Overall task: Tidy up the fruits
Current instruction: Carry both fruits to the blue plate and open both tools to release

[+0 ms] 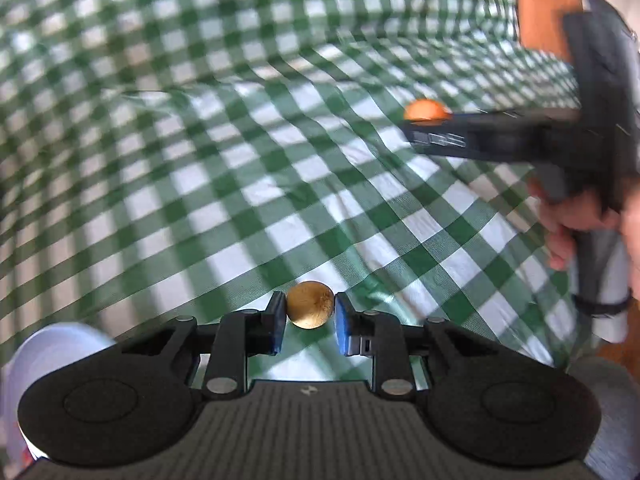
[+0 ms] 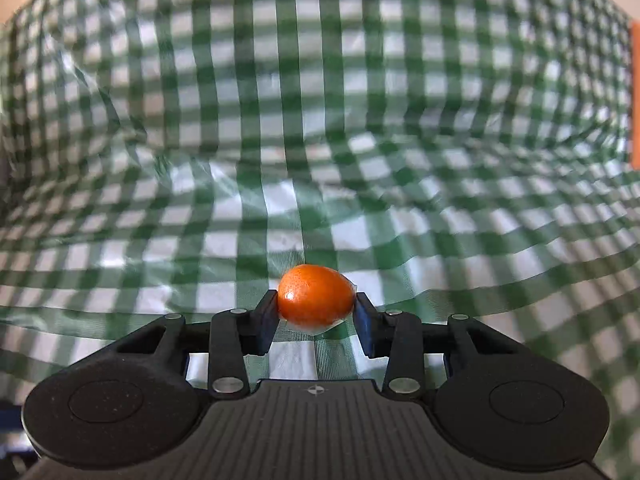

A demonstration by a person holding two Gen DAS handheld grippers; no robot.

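My left gripper (image 1: 310,307) is shut on a small round golden-brown fruit (image 1: 310,304), held above the green-and-white checked cloth (image 1: 240,168). My right gripper (image 2: 316,306) is shut on an orange citrus fruit (image 2: 316,295), also held above the cloth (image 2: 320,120). In the left wrist view the right gripper (image 1: 416,120) shows side-on at the right, held by a hand (image 1: 568,220), with the orange fruit (image 1: 425,111) at its tip.
The wrinkled checked cloth fills both views. A white object (image 1: 44,356) lies at the lower left of the left wrist view. An orange-brown surface (image 1: 544,4) shows beyond the cloth's edge at the upper right, and in the right wrist view (image 2: 635,96).
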